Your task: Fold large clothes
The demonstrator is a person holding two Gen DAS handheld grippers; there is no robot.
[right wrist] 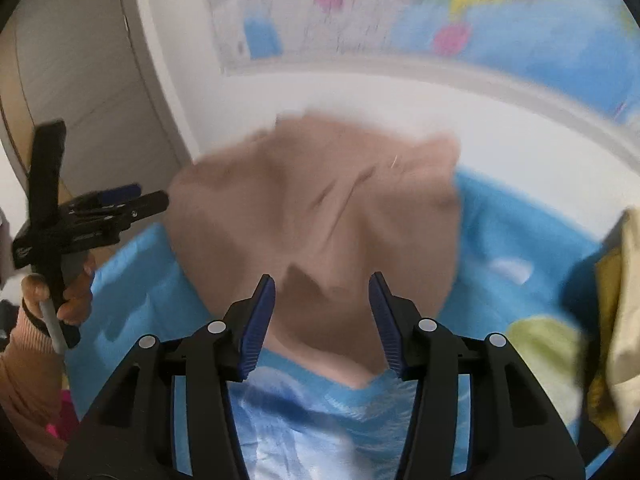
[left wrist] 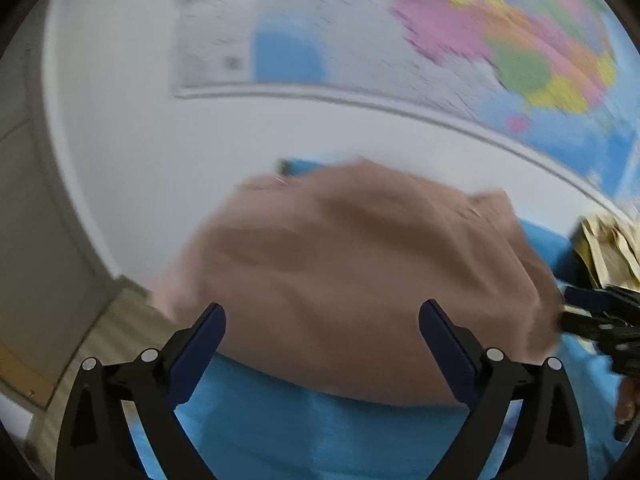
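Both tongs, left (left wrist: 322, 346) and right (right wrist: 322, 322), gape empty over the tan garment (left wrist: 360, 264); each should regrip an outer edge squarely.

A white wall (left wrist: 120, 80) is filling the background, with a colourful map (left wrist: 460, 32) hanging on it. A grey door (right wrist: 80, 60) is showing at left. A blue sheet (right wrist: 500, 232) is covering the surface below.
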